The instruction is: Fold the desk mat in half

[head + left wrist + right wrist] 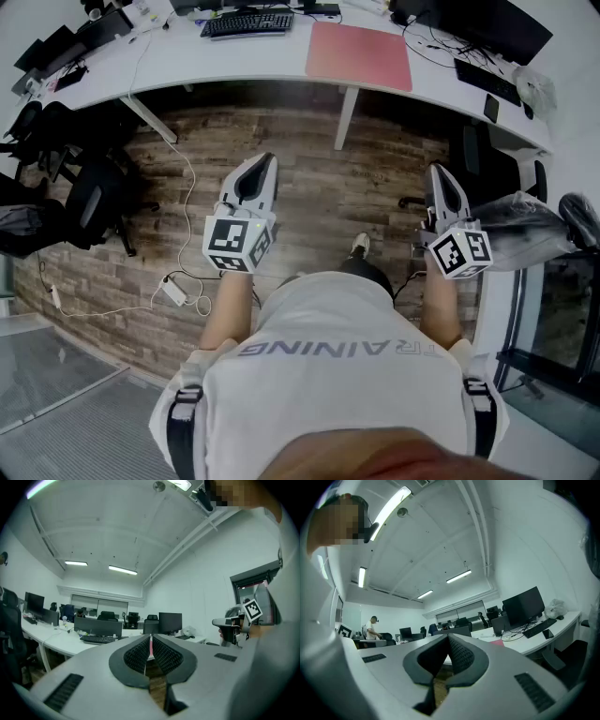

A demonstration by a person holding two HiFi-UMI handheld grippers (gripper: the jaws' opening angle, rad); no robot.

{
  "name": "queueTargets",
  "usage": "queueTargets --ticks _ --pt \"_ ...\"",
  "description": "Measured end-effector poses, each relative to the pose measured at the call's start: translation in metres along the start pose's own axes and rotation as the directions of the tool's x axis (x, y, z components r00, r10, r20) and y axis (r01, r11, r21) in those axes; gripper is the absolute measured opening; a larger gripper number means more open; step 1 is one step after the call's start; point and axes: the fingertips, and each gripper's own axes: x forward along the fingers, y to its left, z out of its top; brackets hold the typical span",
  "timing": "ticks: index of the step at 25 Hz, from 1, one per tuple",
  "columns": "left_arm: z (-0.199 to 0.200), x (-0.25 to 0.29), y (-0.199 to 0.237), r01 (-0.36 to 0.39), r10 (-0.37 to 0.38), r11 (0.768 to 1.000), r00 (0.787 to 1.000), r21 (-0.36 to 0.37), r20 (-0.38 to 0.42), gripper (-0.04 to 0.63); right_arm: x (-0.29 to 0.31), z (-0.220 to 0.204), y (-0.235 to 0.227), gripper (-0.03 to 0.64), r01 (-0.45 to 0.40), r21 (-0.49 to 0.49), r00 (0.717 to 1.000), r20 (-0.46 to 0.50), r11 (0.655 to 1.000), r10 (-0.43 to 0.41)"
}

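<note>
Left gripper (264, 161) and right gripper (438, 171) both have their jaws closed on nothing and point level over the wooden floor (319, 202). Well ahead of them, the pink desk mat (359, 54) lies flat on the white desk (234, 58). Its long axis runs side to side, spanning the gap between the two grippers. Neither looks clearly nearer, so both must reach forward.

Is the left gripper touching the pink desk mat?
Apart. Head view: the left gripper hangs over the floor, well short of the desk mat on the desk.
</note>
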Motion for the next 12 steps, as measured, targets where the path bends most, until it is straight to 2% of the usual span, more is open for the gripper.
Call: queueTargets --ticks 12 --pt "-0.0061 0.0022 -0.0027 0.011 -0.011 1.000 1.000 -0.024 -0.010 0.044 0.0020 -0.0066 0.0004 0.023 -0.005 -0.004 1.000 -0.020 1.000 0.005"
